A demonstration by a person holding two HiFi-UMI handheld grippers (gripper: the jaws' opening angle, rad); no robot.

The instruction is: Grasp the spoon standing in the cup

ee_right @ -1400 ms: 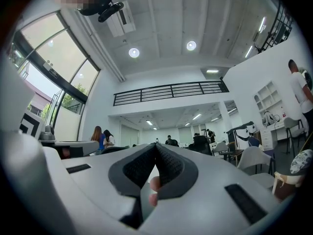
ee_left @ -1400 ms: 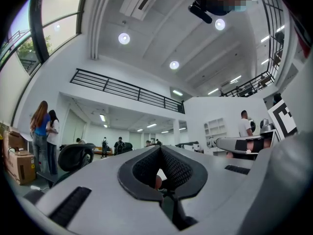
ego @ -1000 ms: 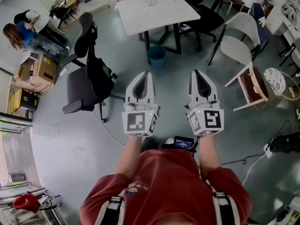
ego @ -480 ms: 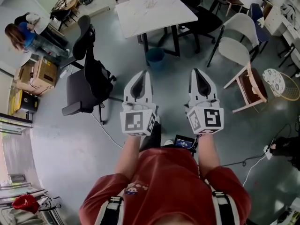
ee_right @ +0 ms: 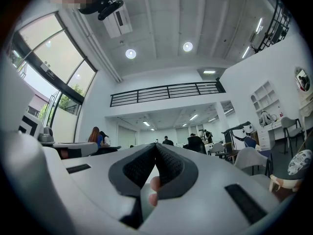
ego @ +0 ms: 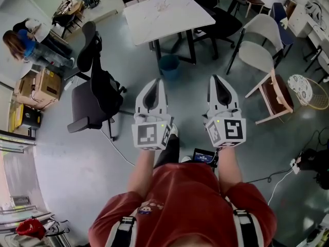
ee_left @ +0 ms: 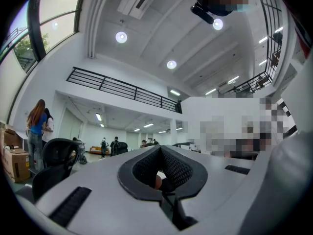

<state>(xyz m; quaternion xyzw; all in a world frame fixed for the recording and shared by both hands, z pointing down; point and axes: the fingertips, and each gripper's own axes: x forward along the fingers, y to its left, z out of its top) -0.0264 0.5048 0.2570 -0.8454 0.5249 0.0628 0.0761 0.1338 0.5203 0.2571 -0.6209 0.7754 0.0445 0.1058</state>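
Grey floor [ego: 72, 163]: blue bin [ego: 168, 65] just ahead of left gripper [ego: 156, 81] fingertips, white table [ego: 169, 12] beyond, blk office chair [ego: 95, 94] to their left.

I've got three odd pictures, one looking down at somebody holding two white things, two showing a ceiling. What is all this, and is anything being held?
Those white things are hand-held two-jaw grippers, the left gripper and the right gripper; no robot arm. The downward picture comes from a camera on the person's head. The other two come from cameras riding on each gripper, looking along its jaws into a big hall. Both pairs of jaws are closed with nothing between them. Beneath them is the floor; a white table and a black office chair stand ahead. No spoon or cup shows anywhere.
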